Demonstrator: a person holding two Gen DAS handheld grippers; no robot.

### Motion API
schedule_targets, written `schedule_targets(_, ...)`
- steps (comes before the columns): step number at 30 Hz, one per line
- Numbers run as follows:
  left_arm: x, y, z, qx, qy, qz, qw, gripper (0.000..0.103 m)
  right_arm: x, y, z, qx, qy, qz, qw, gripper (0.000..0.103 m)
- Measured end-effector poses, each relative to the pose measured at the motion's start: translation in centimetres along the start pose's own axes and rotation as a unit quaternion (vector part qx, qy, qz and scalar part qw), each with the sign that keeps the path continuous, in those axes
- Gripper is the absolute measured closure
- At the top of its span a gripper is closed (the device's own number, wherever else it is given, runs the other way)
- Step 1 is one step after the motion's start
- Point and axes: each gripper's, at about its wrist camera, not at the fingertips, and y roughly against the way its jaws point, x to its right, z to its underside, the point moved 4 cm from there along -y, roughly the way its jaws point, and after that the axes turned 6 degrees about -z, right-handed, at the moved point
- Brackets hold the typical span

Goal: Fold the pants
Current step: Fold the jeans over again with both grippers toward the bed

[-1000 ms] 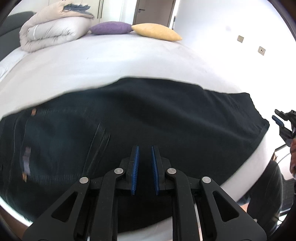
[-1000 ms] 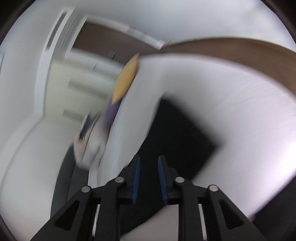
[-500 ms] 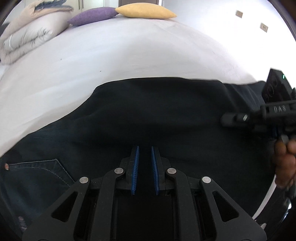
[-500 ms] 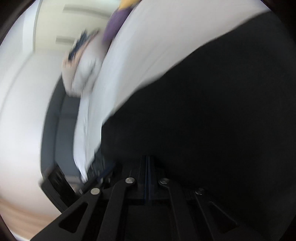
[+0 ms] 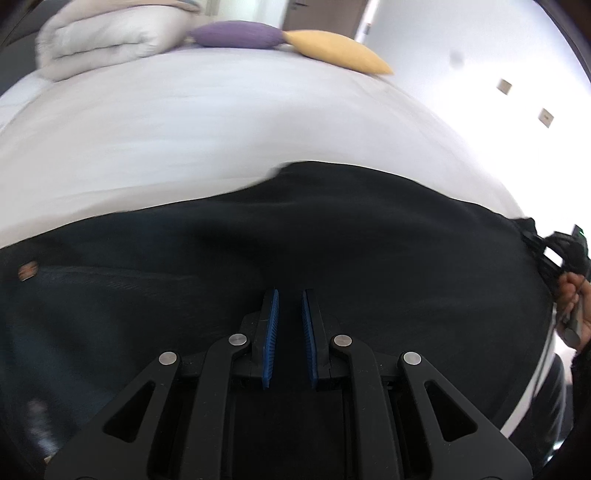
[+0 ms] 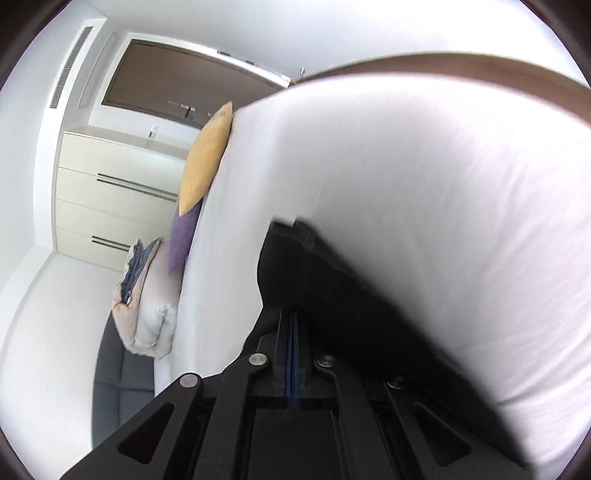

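Note:
Dark, near-black pants (image 5: 332,251) lie spread across the white bed (image 5: 221,122), with a back pocket and small tan label (image 5: 27,270) at the left. My left gripper (image 5: 289,299) is open and empty, just above the middle of the pants. My right gripper (image 6: 294,317) is shut on the pants' leg end (image 6: 314,273) and holds the cloth lifted off the bed. In the left wrist view the right gripper (image 5: 554,254) and the hand holding it are at the far right edge of the pants.
A folded beige duvet (image 5: 110,33), a purple pillow (image 5: 236,34) and a yellow pillow (image 5: 340,51) lie at the far end of the bed. A cream drawer cabinet (image 6: 110,199) stands beyond the bed. A dark grey sofa (image 6: 118,373) is beside it.
My right gripper closed on the leg end of the pants and lifted it. My left gripper drew back a little over the pants and stayed open.

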Motion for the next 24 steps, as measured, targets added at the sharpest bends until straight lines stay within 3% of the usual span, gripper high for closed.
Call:
schedule_targets(4, -1.9, 2.3, 0.2, 0.01, 0.007, -0.038, 0.9992, 0.09, -0.5, -0.5, 0.3, 0.012, 0.023, 0.017, 1.0, 0.103)
schedule_targets(8, 2.6, 4.4, -1.5, 0.05, -0.058, 0.008, 0.997, 0.09, -0.6, -0.8, 0.9, 0.021, 0.058, 0.042, 0.997, 0.103)
schedule_targets(10, 5.1, 3.4, -1.6, 0.039, -0.108, 0.008, 0.9933, 0.09, 0.1, 0.4, 0.5, 0.018, 0.056, 0.042, 0.997, 0.103)
schedule_targets(12, 4.7, 1.1, -0.7, 0.008, -0.134, -0.006, 0.991, 0.09, 0.2, 0.2, 0.2, 0.011, 0.057, 0.042, 0.997, 0.103)
schedule_targets(13, 4.1, 0.2, -0.6, -0.003, -0.128, -0.007, 0.9917, 0.09, 0.4, 0.8, 0.0, 0.009, 0.058, 0.041, 0.997, 0.103)
schedule_targets(15, 0.6, 0.2, -0.2, -0.009, -0.071, 0.045, 0.9965, 0.09, 0.4, 0.8, -0.1, 0.007, 0.061, 0.043, 0.997, 0.103)
schedule_targets(17, -2.9, 0.7, -0.2, -0.011, -0.03, 0.046, 0.9984, 0.09, 0.3, 0.5, -0.1, 0.008, 0.068, 0.046, 0.997, 0.103)
schedule_targets(19, -6.3, 1.2, -0.3, -0.015, 0.003, 0.076, 0.997, 0.092, 0.1, 0.7, 0.1, 0.01, 0.075, 0.052, 0.996, 0.103)
schedule_targets(23, -12.1, 1.9, -0.8, -0.012, 0.028, 0.05, 0.9983, 0.095, 0.1, 0.7, 0.3, 0.013, 0.083, 0.055, 0.995, 0.103)
schedule_targets(24, -13.9, 2.4, -0.8, -0.007, 0.035, 0.018, 0.9992, 0.095, 0.1, 0.7, 0.3, 0.013, 0.084, 0.055, 0.995, 0.103)
